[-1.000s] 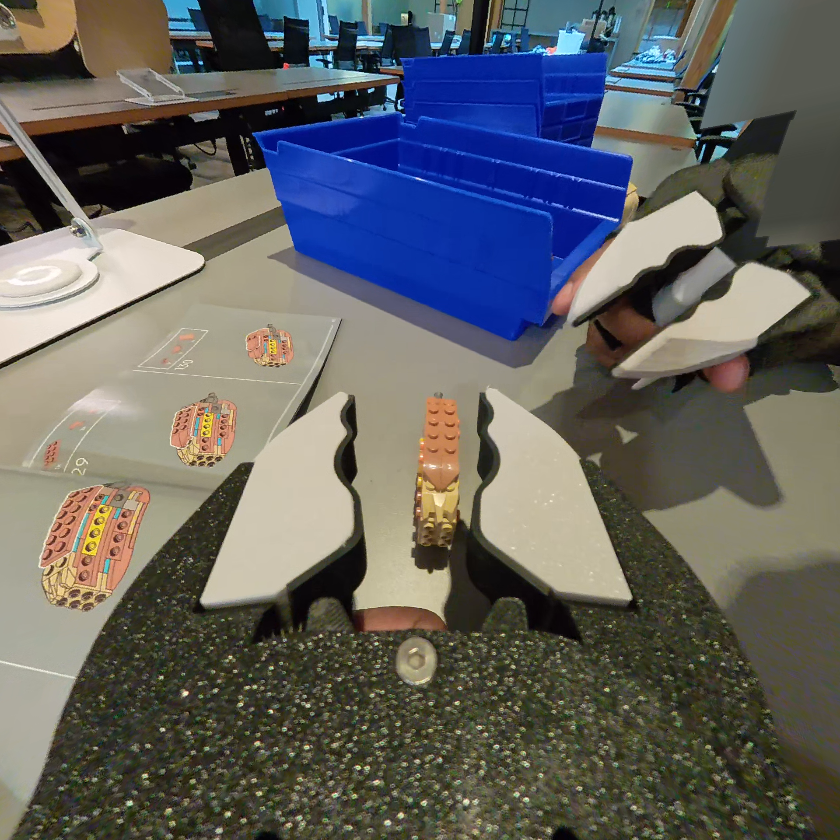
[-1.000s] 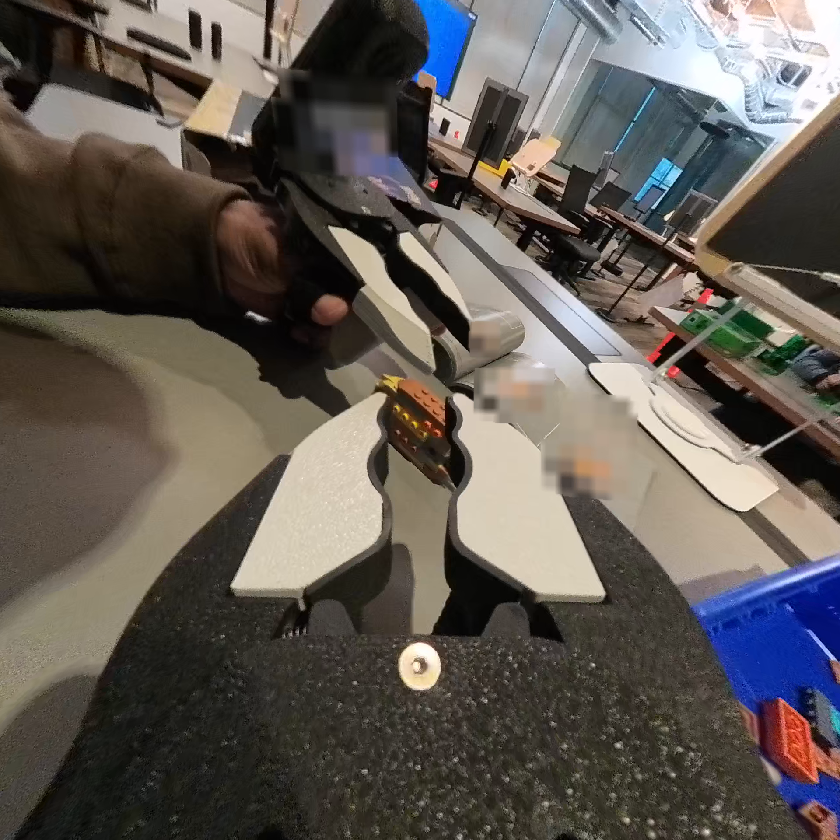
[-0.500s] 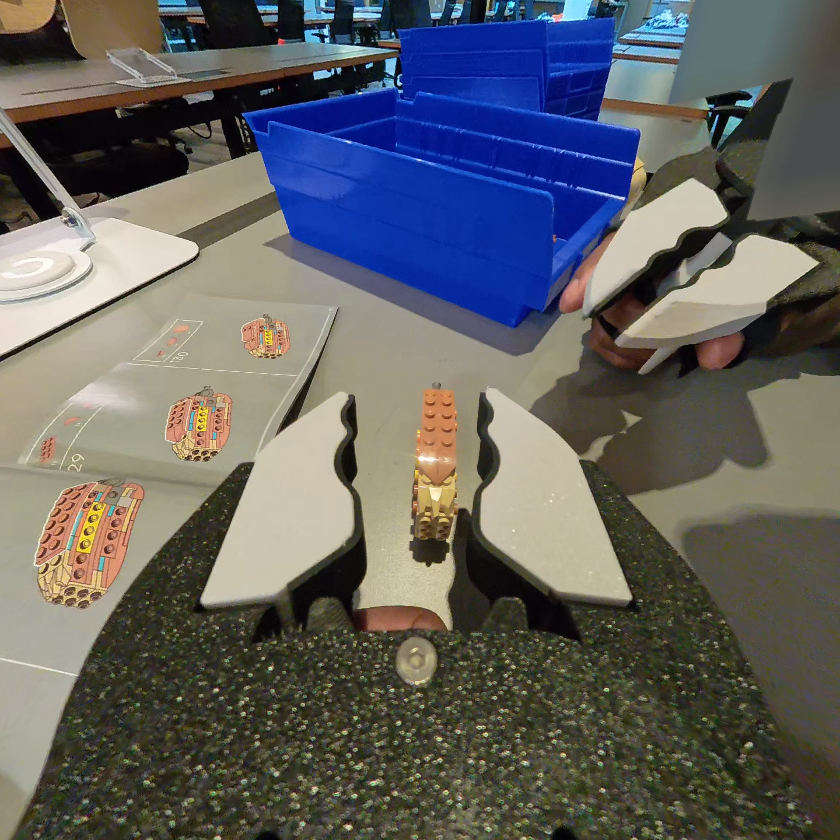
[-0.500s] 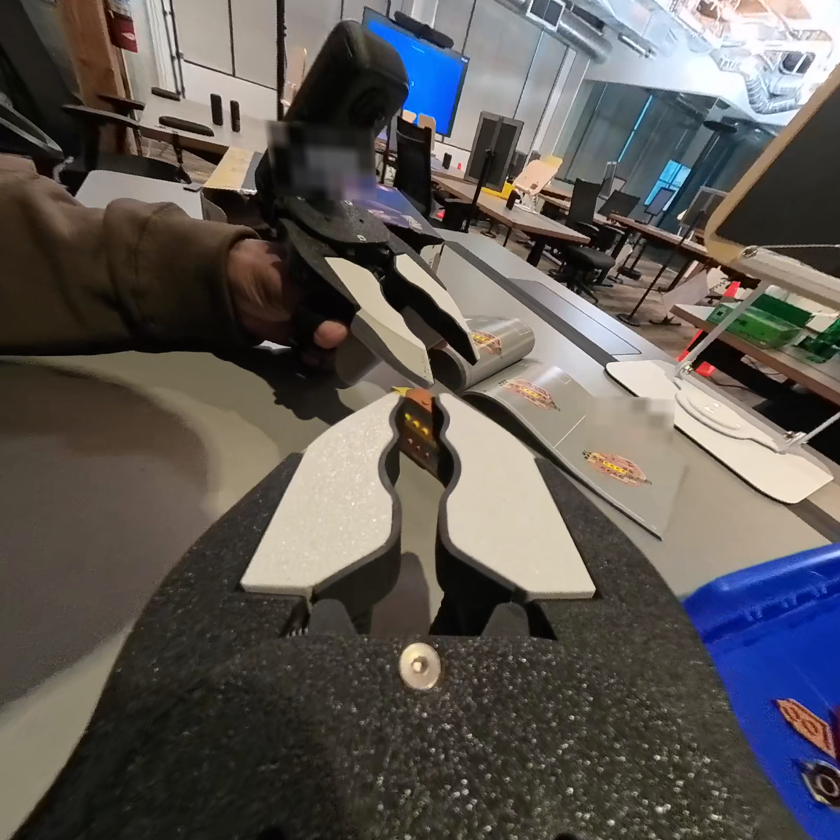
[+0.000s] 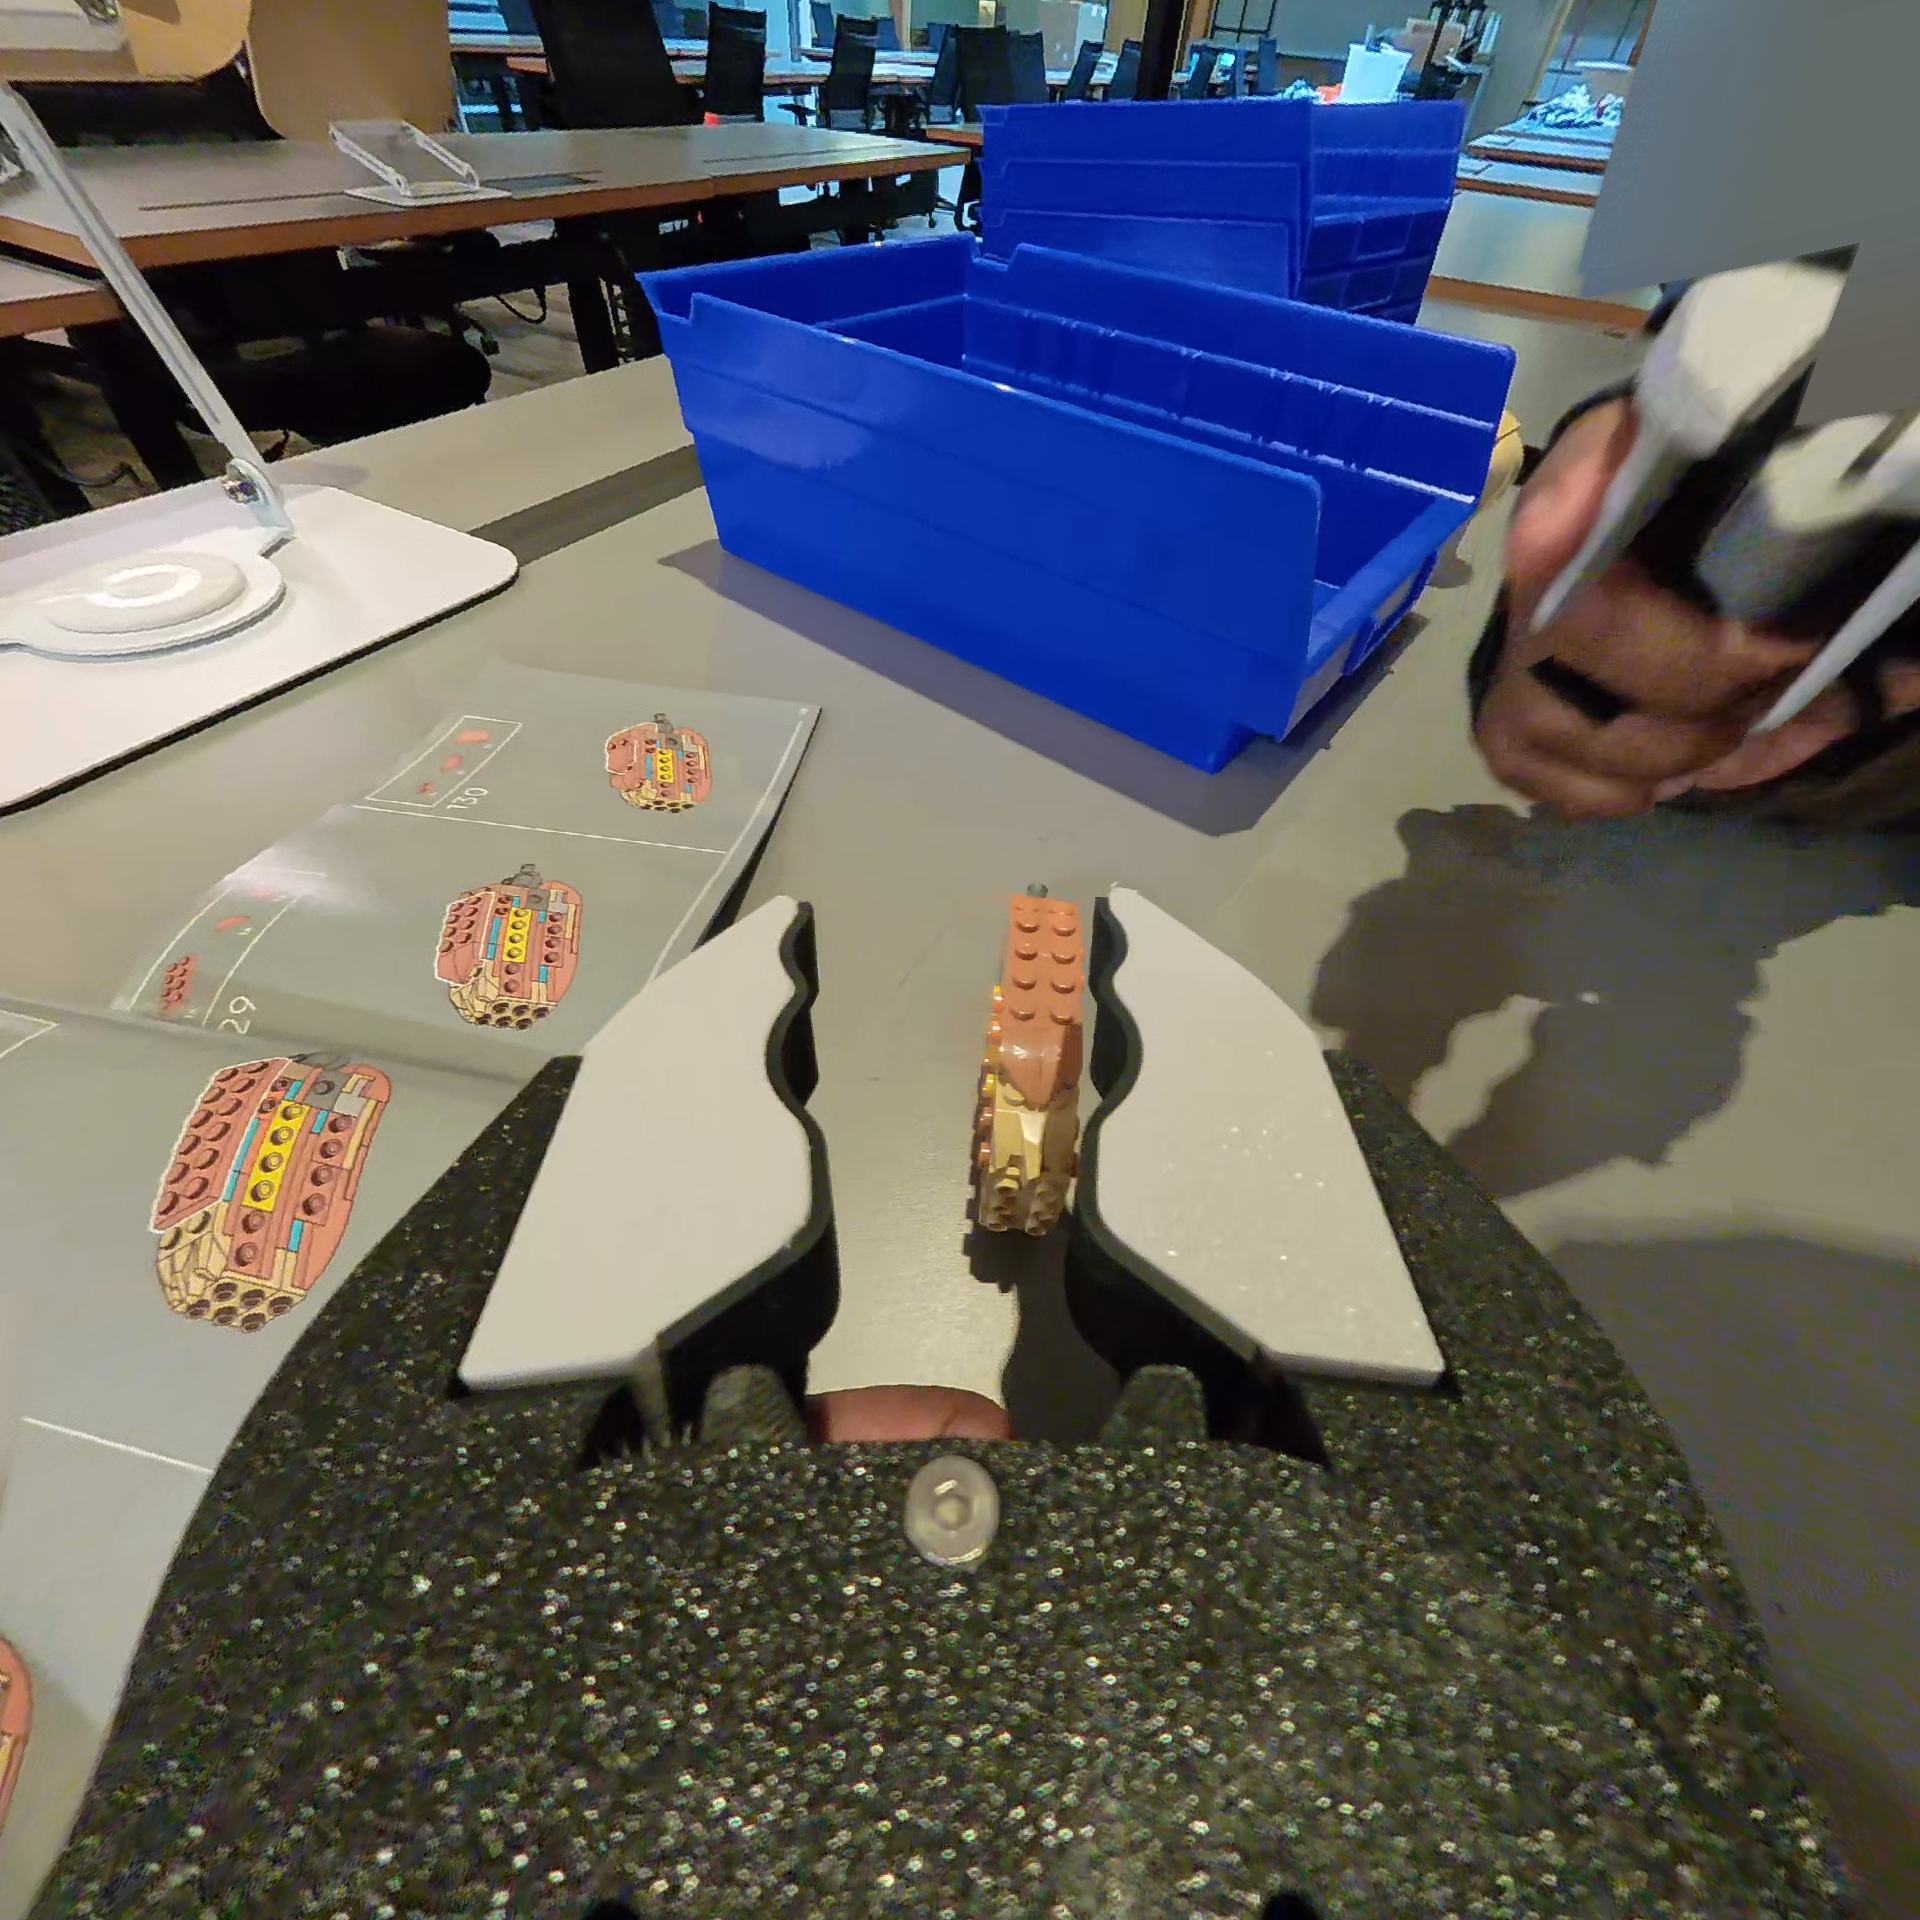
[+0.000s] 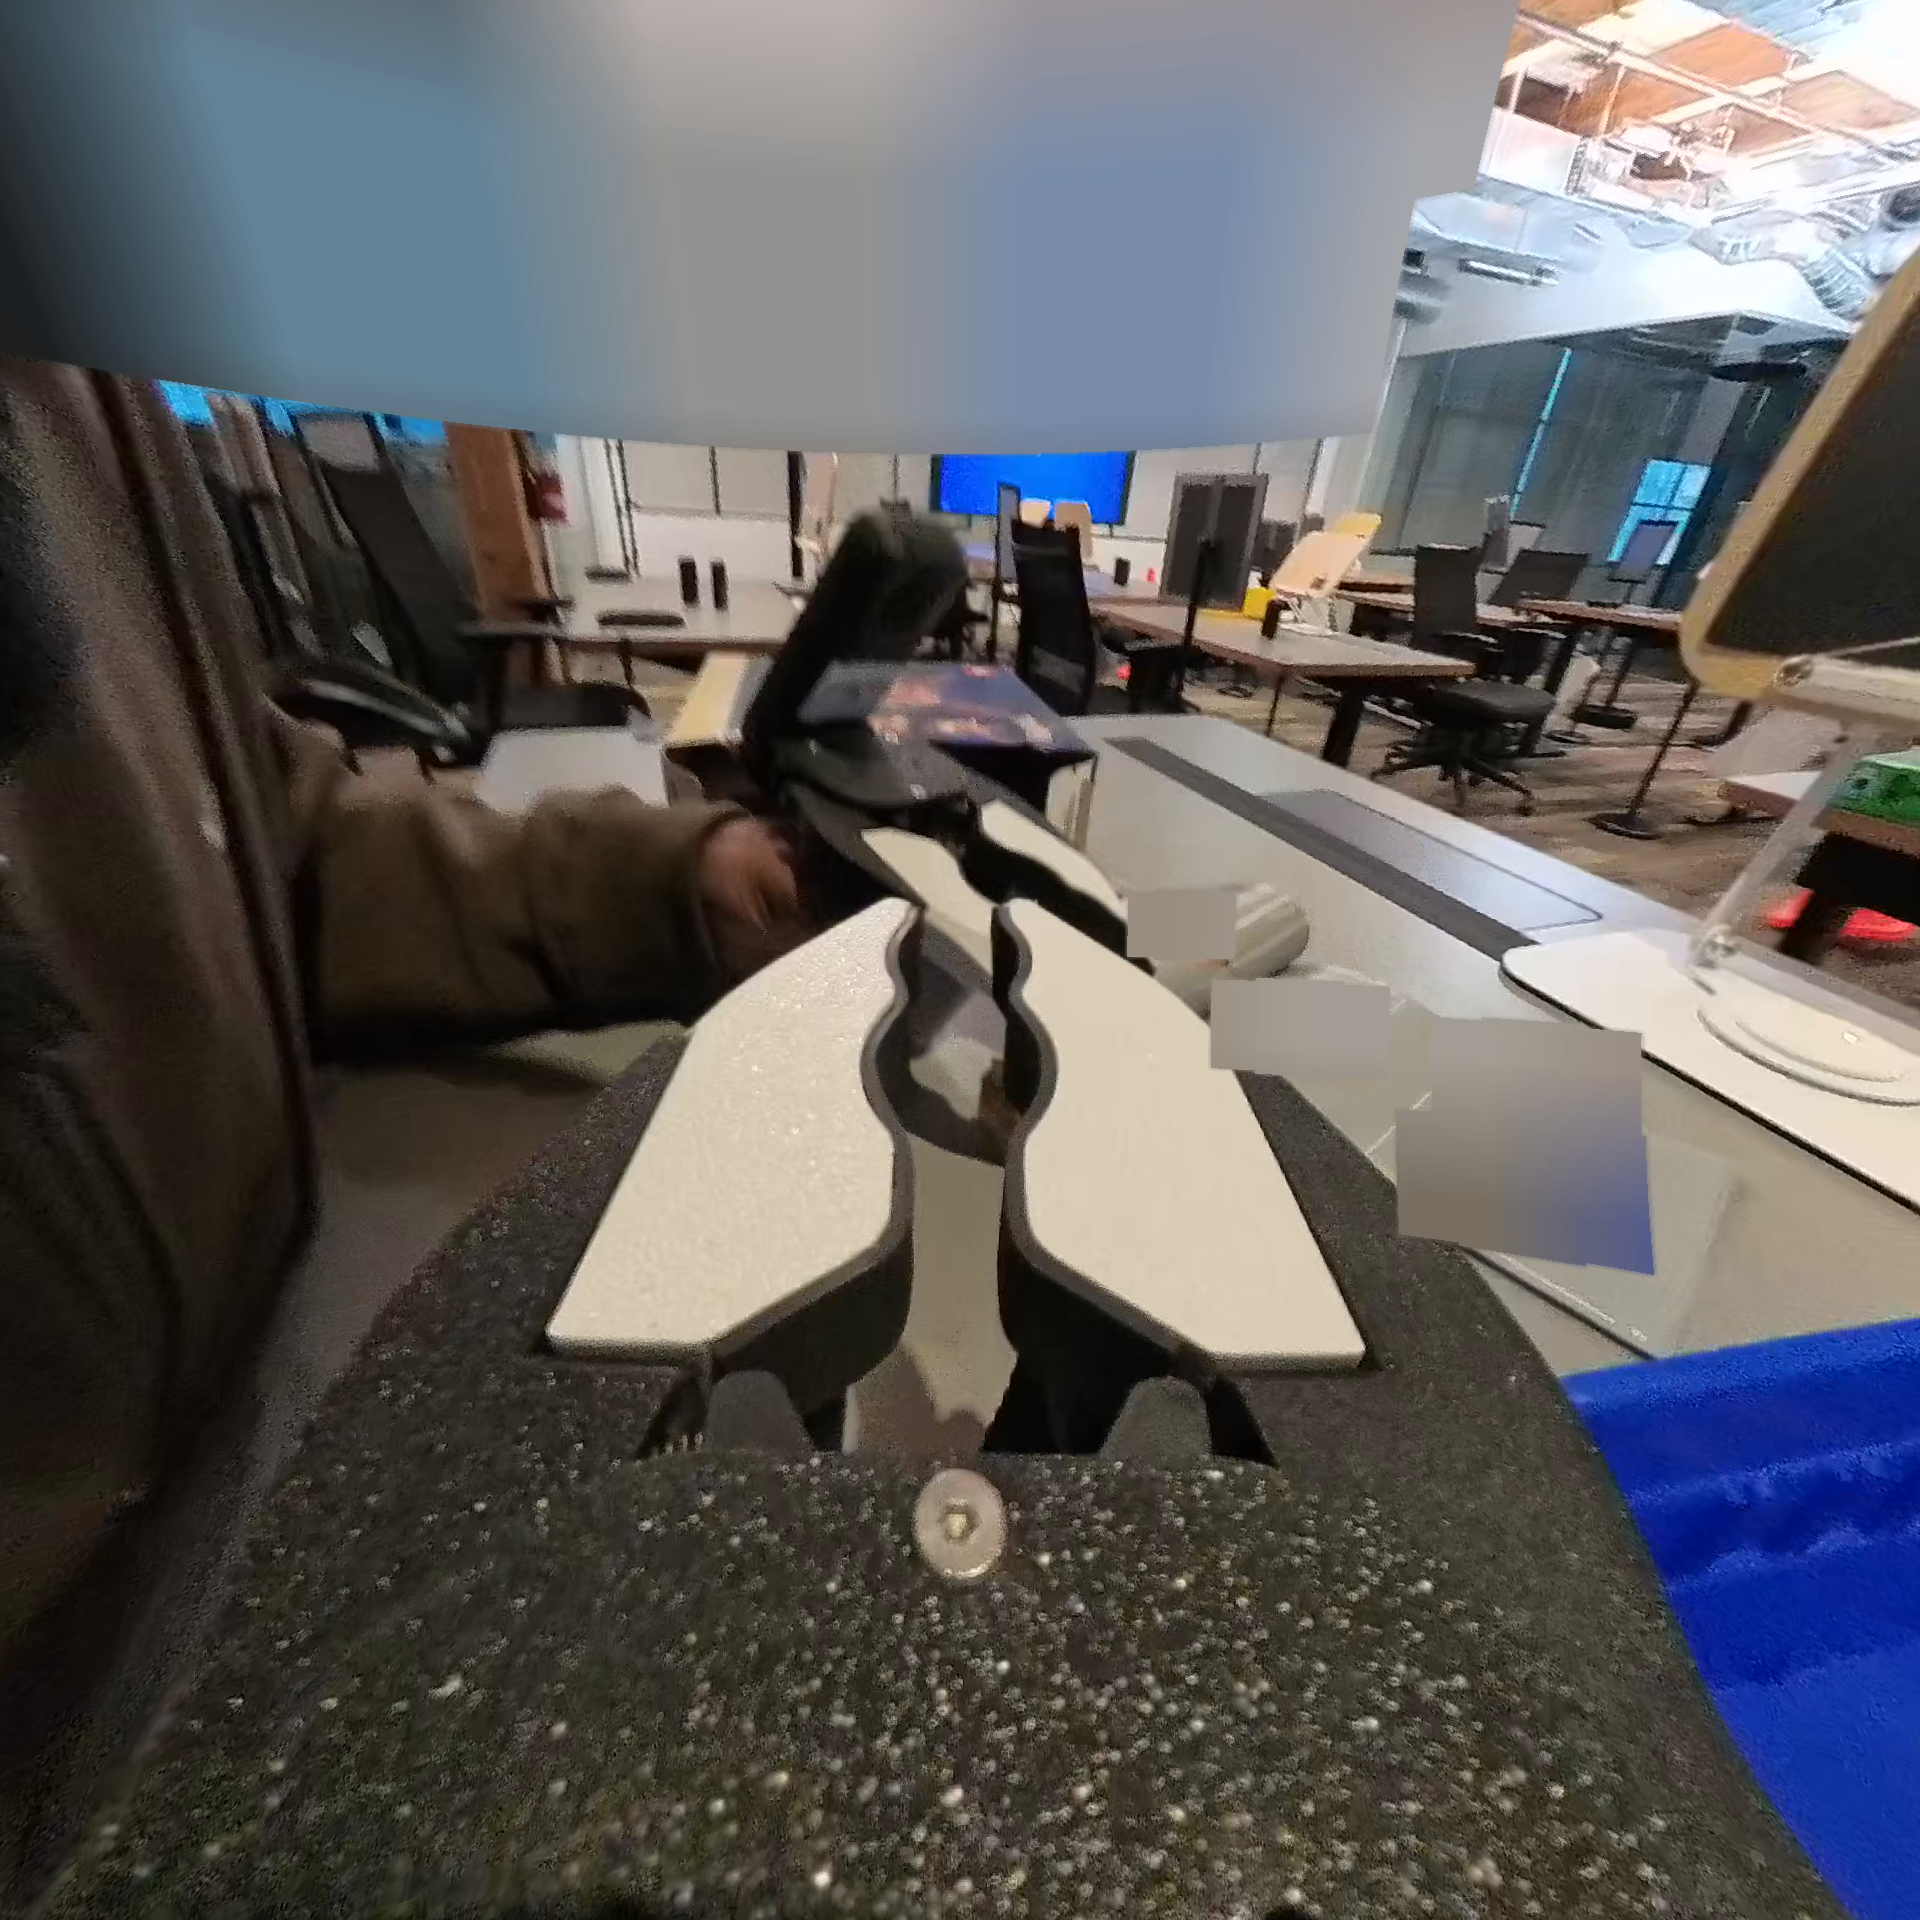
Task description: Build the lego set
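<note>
The brown and tan lego model (image 5: pixel 1031 1081) stands on the grey table (image 5: pixel 1558 1351) in the left wrist view. It sits between the fingers of my left gripper (image 5: pixel 951 904), close to the right finger. That gripper is open and does not grip it. My right gripper (image 6: pixel 954 912) is empty, with only a narrow gap between its fingers. It shows blurred at the upper right of the left wrist view (image 5: pixel 1662 665), raised off the table. In the right wrist view the left gripper (image 6: pixel 977 883) lies just beyond my fingertips, and the model is almost hidden behind them.
The open instruction booklet (image 5: pixel 468 935) lies left of the model. A blue bin (image 5: pixel 997 520) stands behind it, its corner also in the right wrist view (image 6: pixel 1766 1558). More stacked blue bins (image 5: pixel 1216 187) stand farther back. A white lamp base (image 5: pixel 208 603) is at the far left.
My right gripper has risen and pulled back from the model, tilting its view upward. The left gripper stays open around the model, which now sits nearer its right finger.
</note>
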`<state>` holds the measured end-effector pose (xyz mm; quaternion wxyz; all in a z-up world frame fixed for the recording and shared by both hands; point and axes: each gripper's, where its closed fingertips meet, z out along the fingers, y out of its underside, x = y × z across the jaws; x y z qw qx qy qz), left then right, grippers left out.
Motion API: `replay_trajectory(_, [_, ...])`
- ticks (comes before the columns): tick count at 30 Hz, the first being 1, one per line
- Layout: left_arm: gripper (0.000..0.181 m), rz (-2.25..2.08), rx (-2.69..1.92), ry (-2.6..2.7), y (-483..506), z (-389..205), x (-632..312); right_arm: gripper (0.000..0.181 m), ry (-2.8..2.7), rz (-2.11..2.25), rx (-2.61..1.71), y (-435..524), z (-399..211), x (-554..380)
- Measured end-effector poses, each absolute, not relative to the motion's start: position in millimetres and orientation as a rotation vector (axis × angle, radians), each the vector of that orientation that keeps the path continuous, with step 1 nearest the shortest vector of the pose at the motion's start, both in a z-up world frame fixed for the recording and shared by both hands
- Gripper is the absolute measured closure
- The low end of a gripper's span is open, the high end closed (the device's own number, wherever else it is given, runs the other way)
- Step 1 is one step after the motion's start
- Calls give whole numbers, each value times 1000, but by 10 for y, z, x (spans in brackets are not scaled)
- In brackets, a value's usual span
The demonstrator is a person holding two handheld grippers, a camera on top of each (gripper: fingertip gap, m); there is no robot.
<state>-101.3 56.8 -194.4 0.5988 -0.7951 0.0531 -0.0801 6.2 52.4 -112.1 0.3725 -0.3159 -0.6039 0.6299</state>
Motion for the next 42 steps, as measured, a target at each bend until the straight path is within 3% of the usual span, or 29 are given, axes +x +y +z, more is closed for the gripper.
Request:
replay_trajectory(3, [130, -187, -1835, 116, 566, -1917, -1008, 170, -1596, 1552, -825, 863, -793, 208])
replay_trajectory(7, [131, -192, -1820, 128, 568, -1865, -960, 167, -1746, 1117, -1032, 1922, -608, 4])
replay_trajectory(13, [131, -166, -1827, 144, 546, -1839, -938, 161, -2034, 782, -1357, 3001, -1204, -423])
replay_trajectory(19, [131, -161, -1832, 127, 524, -1823, -978, 160, -2214, 231, -1381, 3614, -1721, -534])
replay_trajectory(27, [131, -182, -1855, 138, 531, -1864, -914, 158, -2460, 176, -1603, 3666, -2234, -426])
replay_trajectory(42, [132, -170, -1874, 146, 539, -1902, -905, 152, -2474, 139, -1781, 3686, -2563, -494])
